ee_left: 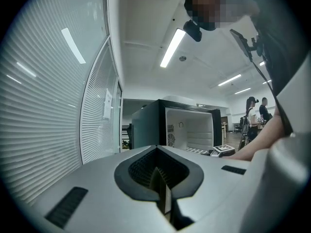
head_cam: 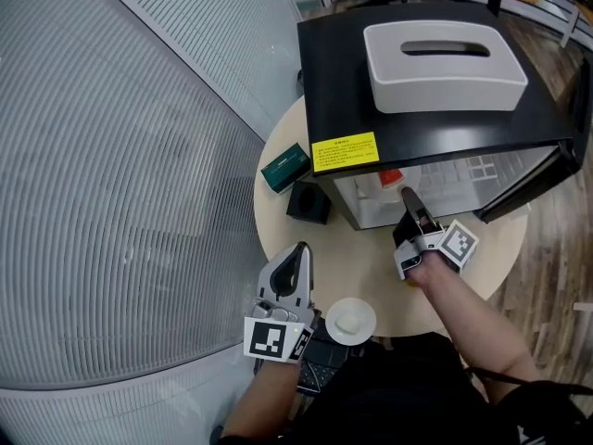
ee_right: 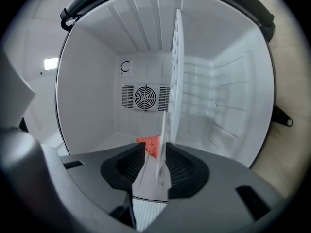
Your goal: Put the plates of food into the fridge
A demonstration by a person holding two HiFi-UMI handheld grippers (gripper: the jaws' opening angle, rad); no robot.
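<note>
Head view, round beige table (head_cam: pixel 371 265), boxy black fridge (head_cam: pixel 345 82), round white plate (head_cam: pixel 368 319).

Round beige tabletop (head_cam: pixel 371 265), next to a ribbed curved wall.

Directly on it:
- black mini fridge (head_cam: pixel 334 72), at the far side. It covers most of the back half and overhangs the far rim. Its door (head_cam: pixel 530 185) is swung open to the right and the opening faces the near edge.
- green box (head_cam: pixel 284 167), by the left rim, just beside the fridge's left front corner.
- small black cube (head_cam: pixel 309 203), just nearer than the green box and close to it. Can't tell if they touch.
- white plate (head_cam: pixel 351 322) with pale food, at the near edge and well apart from the fridge.

The middle strip in front of the fridge is bare.
</note>
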